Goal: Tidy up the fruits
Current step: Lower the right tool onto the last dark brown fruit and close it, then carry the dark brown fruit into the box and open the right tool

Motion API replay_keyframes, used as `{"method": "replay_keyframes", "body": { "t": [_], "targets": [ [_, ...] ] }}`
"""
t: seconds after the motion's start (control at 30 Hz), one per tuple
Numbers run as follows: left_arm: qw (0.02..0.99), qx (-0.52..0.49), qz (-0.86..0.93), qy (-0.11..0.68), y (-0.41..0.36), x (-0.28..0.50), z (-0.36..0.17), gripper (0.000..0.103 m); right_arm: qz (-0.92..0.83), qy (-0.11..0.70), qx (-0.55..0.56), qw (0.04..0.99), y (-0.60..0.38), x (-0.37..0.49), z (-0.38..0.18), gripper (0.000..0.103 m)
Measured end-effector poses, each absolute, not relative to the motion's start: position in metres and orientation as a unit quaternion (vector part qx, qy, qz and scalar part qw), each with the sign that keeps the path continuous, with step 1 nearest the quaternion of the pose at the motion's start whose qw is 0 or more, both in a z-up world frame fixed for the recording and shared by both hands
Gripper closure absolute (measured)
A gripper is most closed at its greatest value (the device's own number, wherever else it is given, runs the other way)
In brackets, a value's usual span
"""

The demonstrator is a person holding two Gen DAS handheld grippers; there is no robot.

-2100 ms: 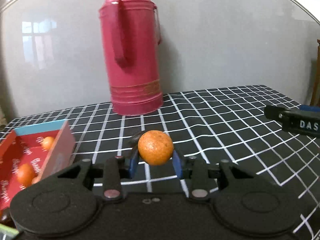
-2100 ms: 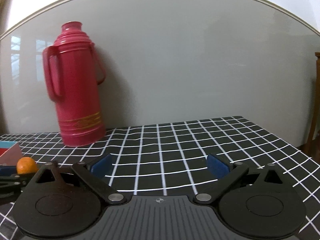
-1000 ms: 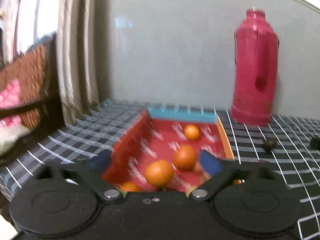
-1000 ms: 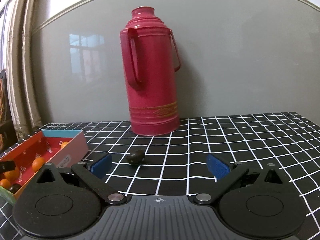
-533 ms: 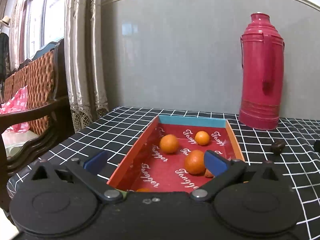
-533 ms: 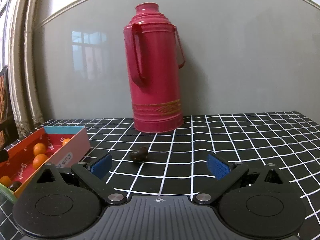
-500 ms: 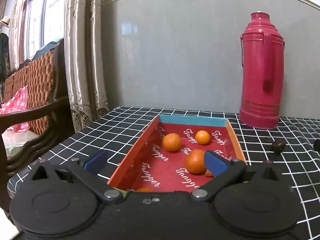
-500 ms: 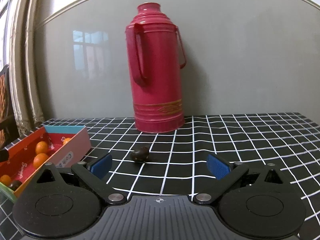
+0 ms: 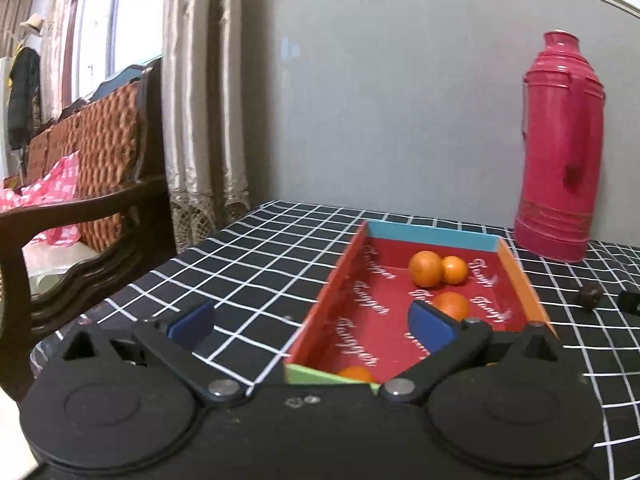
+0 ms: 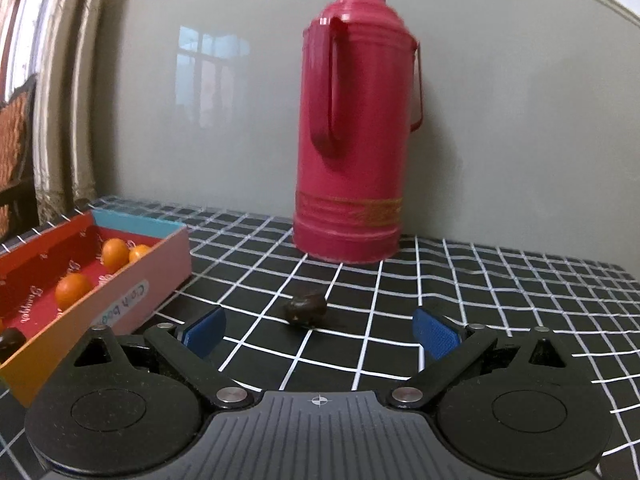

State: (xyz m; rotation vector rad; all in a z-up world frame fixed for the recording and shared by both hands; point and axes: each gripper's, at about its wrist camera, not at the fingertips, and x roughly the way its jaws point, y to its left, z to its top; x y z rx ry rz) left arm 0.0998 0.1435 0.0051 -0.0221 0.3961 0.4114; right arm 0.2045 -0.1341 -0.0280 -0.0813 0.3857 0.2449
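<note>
- Left wrist view: the left claw (image 9: pixel 310 322) is spread wide and grips nothing; its blue pads (image 9: pixel 430 326) hang above the near end of the box (image 9: pixel 320 308).
- The box is a long open tray with a red floor, a blue far wall and an orange right wall, and it lies on the counter (image 9: pixel 256 264), which wears a black cloth with white grid lines.
- Four oranges show in the box: two (image 9: pixel 426 268) touching each other near the far wall, one (image 9: pixel 452 306) in the middle just behind the right pad, and one (image 9: pixel 356 374) at the near end, partly hidden by the claw body.
- Right of the box, a small dark fruit (image 9: pixel 591 295) sits on the counter, apart from the box.
- Beyond the box's far right corner stands a red flask (image 9: pixel 560 152), upright against the grey wall.
- Left of the box, past the counter edge, are a wooden chair (image 9: pixel 92 184) and pale curtains (image 9: pixel 200 92).
- Right wrist view: the right claw (image 10: pixel 320 330) is also spread wide and empty.
- The dark fruit (image 10: pixel 305 307) lies on the counter right of the box (image 10: pixel 120 300), just ahead of the gap between the pads and touching neither.
- The box sits at the left; three oranges (image 10: pixel 72 284) are plain in it, and something dark (image 10: pixel 10 340) lies at its near end.
- The flask (image 10: pixel 352 128) stands behind the dark fruit, right of the box's far end.
</note>
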Motion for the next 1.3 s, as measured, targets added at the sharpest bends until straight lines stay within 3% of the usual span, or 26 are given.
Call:
{"method": "replay_keyframes", "body": {
  "t": [0.23, 0.27, 0.3, 0.37, 0.73, 0.77, 0.8, 0.87, 1.3],
  "targets": [
    [0.953, -0.023, 0.224, 0.202, 0.17, 0.094, 0.004, 0.006, 0.119, 0.214, -0.054, 0.968, -0.12, 0.239, -0.032, 0.004],
    [0.953, -0.022, 0.226, 0.202, 0.172, 0.093, 0.004, 0.006, 0.12, 0.215, -0.055, 0.968, -0.119, 0.244, -0.032, 0.008],
    [0.952, -0.021, 0.228, 0.201, 0.174, 0.093, 0.004, 0.006, 0.122, 0.219, -0.055, 0.966, -0.118, 0.249, -0.032, 0.019],
    [0.951, -0.023, 0.231, 0.203, 0.177, 0.093, 0.004, 0.006, 0.121, 0.234, -0.059, 0.963, -0.117, 0.261, -0.035, 0.028],
    [0.951, -0.021, 0.229, 0.206, 0.182, 0.094, 0.003, 0.006, 0.117, 0.287, -0.071, 0.948, -0.113, 0.298, -0.052, 0.028],
    [0.951, -0.02, 0.23, 0.206, 0.182, 0.094, 0.002, 0.006, 0.118, 0.293, -0.067, 0.947, -0.114, 0.3, -0.053, 0.041],
    [0.951, -0.02, 0.231, 0.207, 0.182, 0.094, 0.002, 0.006, 0.12, 0.294, -0.058, 0.947, -0.116, 0.303, -0.053, 0.06],
    [0.951, -0.023, 0.23, 0.207, 0.183, 0.094, 0.002, 0.006, 0.131, 0.299, -0.039, 0.945, -0.12, 0.305, -0.053, 0.065],
    [0.955, -0.024, 0.216, 0.203, 0.168, 0.095, 0.003, 0.006, 0.142, 0.251, -0.054, 0.956, -0.116, 0.244, -0.02, 0.066]
  ]
}}
